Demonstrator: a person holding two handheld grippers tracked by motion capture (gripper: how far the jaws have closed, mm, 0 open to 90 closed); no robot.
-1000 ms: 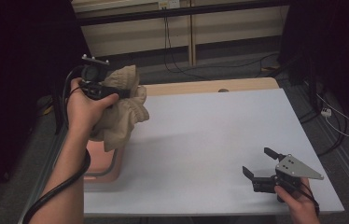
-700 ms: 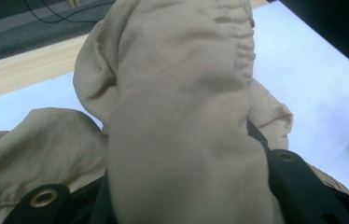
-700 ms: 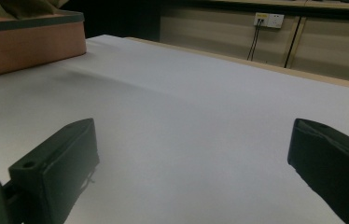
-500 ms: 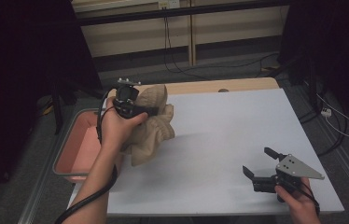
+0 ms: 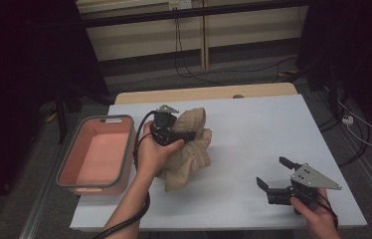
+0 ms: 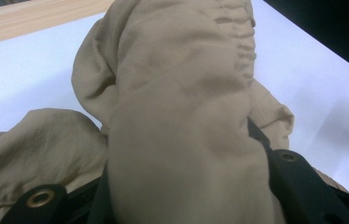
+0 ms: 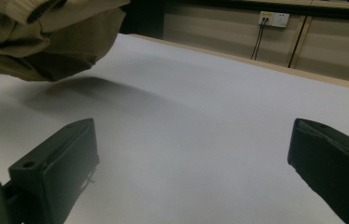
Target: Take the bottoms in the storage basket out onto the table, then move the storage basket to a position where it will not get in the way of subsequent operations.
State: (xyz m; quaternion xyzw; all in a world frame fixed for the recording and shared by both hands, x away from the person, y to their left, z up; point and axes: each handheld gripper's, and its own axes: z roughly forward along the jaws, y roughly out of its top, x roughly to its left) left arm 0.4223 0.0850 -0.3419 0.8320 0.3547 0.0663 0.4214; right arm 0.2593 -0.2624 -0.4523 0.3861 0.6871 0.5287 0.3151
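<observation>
Tan cloth hangs bunched from your left tongs, clamped on a fold, over the left-middle of the pale surface. High view: cloth's long axis runs roughly from far to near, lower end at or just above the surface, can't tell if touching. Pink bin sits just left of the surface edge. Right tongs rest near the front right corner, well apart from the cloth, which lies to their left and farther off; left hand is the one on it. Dim room, cables and wall panels behind.

Left gripper view: cloth pinched between the black jaws, gathered seam on top, more fabric slumped at left.

Right gripper view: your right tongs stand wide open, nothing in them; cloth hangs at upper left, shadow beneath. Wall socket at back.
</observation>
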